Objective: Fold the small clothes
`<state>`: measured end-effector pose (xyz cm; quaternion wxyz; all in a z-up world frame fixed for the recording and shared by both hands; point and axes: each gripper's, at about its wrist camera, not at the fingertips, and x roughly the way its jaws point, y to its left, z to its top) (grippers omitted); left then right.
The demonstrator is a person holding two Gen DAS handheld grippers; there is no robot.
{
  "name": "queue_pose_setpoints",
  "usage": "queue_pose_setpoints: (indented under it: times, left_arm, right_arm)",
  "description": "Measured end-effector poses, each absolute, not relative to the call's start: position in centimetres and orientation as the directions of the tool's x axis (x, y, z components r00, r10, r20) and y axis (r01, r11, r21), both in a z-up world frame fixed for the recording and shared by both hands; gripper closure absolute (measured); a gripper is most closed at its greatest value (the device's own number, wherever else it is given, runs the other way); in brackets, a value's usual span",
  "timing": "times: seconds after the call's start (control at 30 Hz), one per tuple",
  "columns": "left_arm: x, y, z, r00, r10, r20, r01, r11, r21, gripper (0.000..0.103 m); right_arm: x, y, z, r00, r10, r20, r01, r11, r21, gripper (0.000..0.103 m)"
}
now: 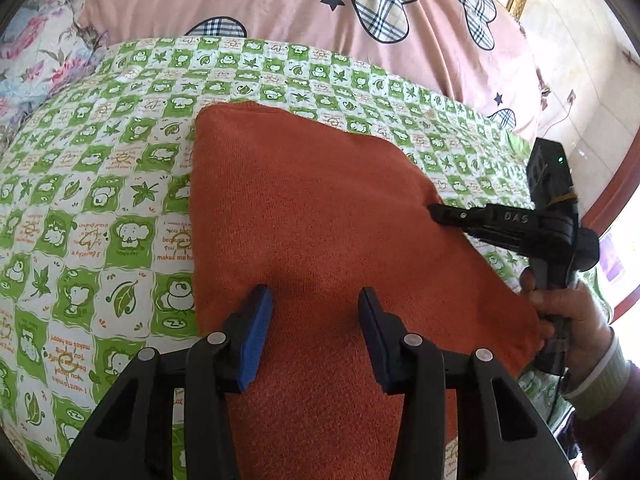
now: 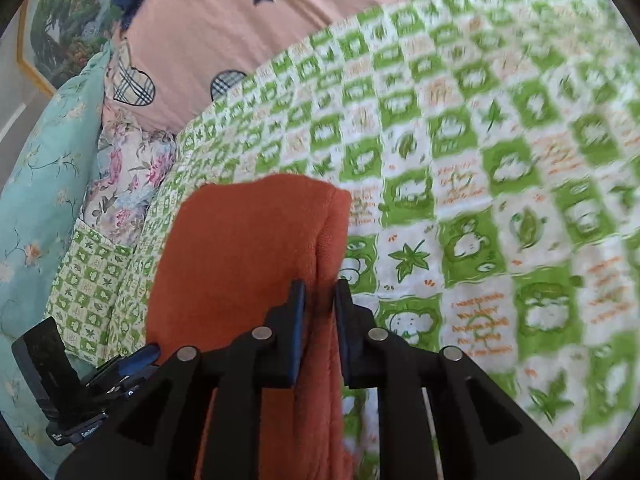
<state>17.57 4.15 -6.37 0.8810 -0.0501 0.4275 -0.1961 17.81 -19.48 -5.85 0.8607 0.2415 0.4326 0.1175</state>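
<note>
**Rust knit garment folded on the bed**

The orange knit garment (image 1: pixel 320 220), thick and nubbly, lies folded into a rough wedge on the green-and-white checked cotton sheet (image 1: pixel 100 200). The left gripper (image 1: pixel 316 332) hovers over its near end, blue pads wide apart, holding nothing. At 3 o'clock the right gripper (image 2: pixel 320 320) is clamped on the garment's doubled edge. A pink quilt (image 1: pixel 280 0) lies at 12 o'clock.

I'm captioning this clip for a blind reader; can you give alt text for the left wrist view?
An orange cloth lies on a green and white patterned sheet, with the left gripper above its near part, jaws open. The right gripper, held in a hand, meets the cloth's right edge. A pink quilt lies behind.
</note>
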Motion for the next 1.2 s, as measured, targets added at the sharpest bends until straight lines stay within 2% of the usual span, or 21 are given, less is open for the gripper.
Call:
queue_pose_setpoints:
  times: [0.17, 0.27, 0.33, 0.37, 0.43, 0.57, 0.63, 0.77, 0.93, 1.03, 1.2]
  left_arm:
    - [16.1, 4.9, -5.1, 0.554, -0.422, -0.717, 0.305, 0.905, -0.297, 0.058]
    - [14.3, 5.2, -4.3, 0.549, -0.463, -0.696, 0.326, 0.885, -0.332, 0.058]
    - [13.1, 5.2, -4.1, 0.531, -0.499, -0.685, 0.354, 0.865, -0.356, 0.057]
    - [12.7, 5.0, -4.2, 0.529, -0.495, -0.689, 0.357, 0.867, -0.349, 0.057]
    - [12.2, 4.9, -4.9, 0.524, -0.468, -0.711, 0.351, 0.880, -0.320, 0.058]
    - [12.2, 5.1, -6.8, 0.503, -0.459, -0.733, 0.337, 0.885, -0.323, 0.060]
    - [12.1, 4.8, -6.7, 0.508, -0.444, -0.738, 0.336, 0.891, -0.305, 0.060]
    - [11.2, 4.8, -5.3, 0.515, -0.456, -0.726, 0.347, 0.885, -0.310, 0.059]
    - [9.7, 5.0, -5.4, 0.499, -0.473, -0.726, 0.363, 0.875, -0.321, 0.058]
    - [9.6, 5.3, -7.1, 0.480, -0.451, -0.752, 0.335, 0.887, -0.318, 0.058]
    - [9.1, 4.9, -7.2, 0.492, -0.434, -0.755, 0.332, 0.895, -0.298, 0.057]
  right_arm:
    - [13.5, -16.2, -1.8, 0.605, 0.507, -0.614, -0.159, 0.833, 0.530, 0.085]
    - [12.8, -14.8, -3.8, 0.547, 0.504, -0.668, -0.151, 0.844, 0.514, 0.084]
    - [13.0, -15.2, -6.4, 0.518, 0.440, -0.733, -0.069, 0.876, 0.477, 0.085]
    - [13.2, -16.0, -7.9, 0.512, 0.441, -0.737, -0.034, 0.868, 0.496, 0.089]
    - [13.2, -17.2, -9.2, 0.526, 0.458, -0.716, -0.003, 0.843, 0.537, 0.103]
    - [12.9, -17.2, -8.4, 0.528, 0.446, -0.722, 0.004, 0.850, 0.527, 0.103]
    - [12.0, -16.8, -7.1, 0.541, 0.437, -0.719, -0.012, 0.858, 0.513, 0.100]
    - [9.8, -14.9, -4.7, 0.542, 0.494, -0.680, -0.119, 0.846, 0.520, 0.099]
    - [8.0, -13.6, -8.5, 0.466, 0.398, -0.790, -0.113, 0.913, 0.393, 0.100]
    - [7.4, -14.8, -9.4, 0.499, 0.435, -0.749, -0.094, 0.887, 0.452, 0.100]
    - [7.5, -14.7, -9.2, 0.502, 0.429, -0.751, -0.089, 0.890, 0.448, 0.100]
